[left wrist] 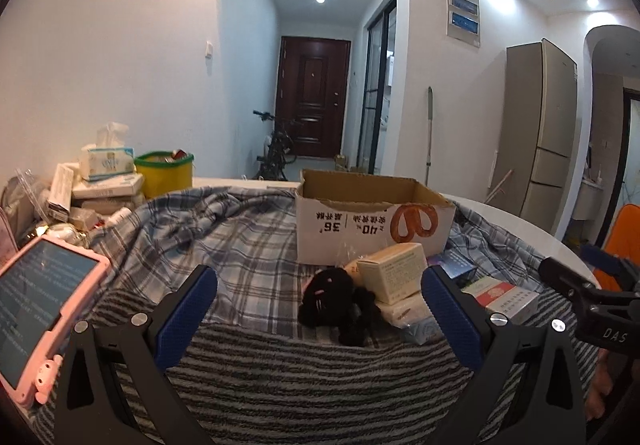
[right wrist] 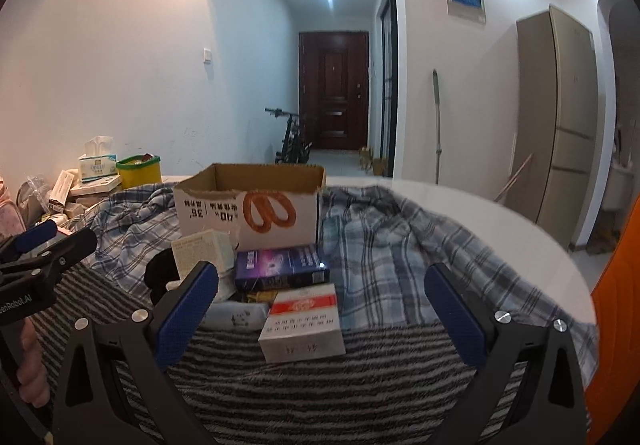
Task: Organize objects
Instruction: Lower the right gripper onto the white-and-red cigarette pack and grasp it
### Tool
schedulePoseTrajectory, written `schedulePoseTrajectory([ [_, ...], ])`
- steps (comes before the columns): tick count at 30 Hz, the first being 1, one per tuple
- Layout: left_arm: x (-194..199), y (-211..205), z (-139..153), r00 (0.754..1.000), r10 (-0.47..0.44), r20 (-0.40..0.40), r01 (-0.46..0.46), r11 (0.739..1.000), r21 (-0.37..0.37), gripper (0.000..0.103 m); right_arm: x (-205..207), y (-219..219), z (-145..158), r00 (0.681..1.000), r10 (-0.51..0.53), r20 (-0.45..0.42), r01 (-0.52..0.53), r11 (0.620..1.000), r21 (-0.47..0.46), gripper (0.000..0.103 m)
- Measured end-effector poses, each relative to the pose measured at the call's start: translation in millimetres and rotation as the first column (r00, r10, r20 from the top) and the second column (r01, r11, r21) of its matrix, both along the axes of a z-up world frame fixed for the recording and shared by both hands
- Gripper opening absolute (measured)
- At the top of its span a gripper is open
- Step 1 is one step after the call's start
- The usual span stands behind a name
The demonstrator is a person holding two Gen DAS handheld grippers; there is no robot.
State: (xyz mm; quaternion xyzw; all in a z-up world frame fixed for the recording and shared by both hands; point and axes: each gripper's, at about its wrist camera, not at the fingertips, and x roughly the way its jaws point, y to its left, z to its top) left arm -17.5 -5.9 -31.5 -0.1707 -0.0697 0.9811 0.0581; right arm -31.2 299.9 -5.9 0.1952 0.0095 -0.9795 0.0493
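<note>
An open cardboard box [left wrist: 372, 221] [right wrist: 256, 201] with a pretzel picture stands on the plaid cloth. In front of it lies a small pile: a black fuzzy item [left wrist: 332, 301], a cream carton [left wrist: 394, 271] [right wrist: 202, 251], a dark purple box [right wrist: 280, 267] and a red-and-white box [right wrist: 304, 319] [left wrist: 504, 299]. My left gripper [left wrist: 320, 309] is open, its fingers either side of the black item, short of it. My right gripper [right wrist: 320, 305] is open around the red-and-white box. Each gripper shows at the edge of the other's view.
A pink-cased tablet [left wrist: 36, 301] lies at the left. A clutter of cartons, a tissue pack [left wrist: 106, 161] and a yellow tub [left wrist: 164, 173] sit at the back left. The round white table's edge [right wrist: 520, 241] curves on the right. An orange chair [right wrist: 616, 305] stands beside it.
</note>
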Motion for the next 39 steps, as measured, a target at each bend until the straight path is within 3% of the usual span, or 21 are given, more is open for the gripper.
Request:
schedulePoseTrajectory([
  [7, -11.9, 3.0, -9.3, 0.997, -0.003, 0.080, 0.003, 1.000, 0.003, 0.103, -20.0, -9.4, -23.1, 0.992, 0.011, 0.124, -0.019, 0.997, 0.068, 0.097],
  [14, -13.9, 4.9, -10.9, 0.995, -0.011, 0.095, 0.011, 1.000, 0.000, 0.103, -36.2, -14.7, -33.4, 0.974, 0.026, 0.226, -0.051, 0.993, 0.104, 0.097],
  [21, -14.4, 1.9, -12.0, 0.994, -0.002, 0.106, 0.001, 1.000, 0.008, 0.103, -46.1, -13.7, -39.1, 0.957, 0.028, 0.290, -0.058, 0.994, 0.096, 0.089],
  [28, -15.6, 3.6, -11.9, 0.993, -0.011, 0.114, 0.011, 1.000, 0.001, 0.103, -49.5, -18.3, -43.3, 0.948, 0.035, 0.316, -0.076, 0.990, 0.116, 0.087],
  [34, -15.4, 4.7, -11.7, 0.994, -0.010, 0.110, 0.010, 1.000, 0.001, 0.103, -53.2, -20.8, -50.0, 0.939, 0.028, 0.343, -0.080, 0.987, 0.138, 0.073],
  [36, -15.2, 4.5, -11.7, 0.994, -0.011, 0.109, 0.010, 1.000, 0.002, 0.103, -51.1, -22.4, -49.8, 0.944, 0.020, 0.328, -0.074, 0.985, 0.154, 0.056],
  [39, -14.9, 4.4, -11.8, 0.994, -0.011, 0.109, 0.011, 1.000, 0.002, 0.103, -48.5, -28.1, -50.0, 0.949, 0.016, 0.315, -0.079, 0.979, 0.189, 0.055],
])
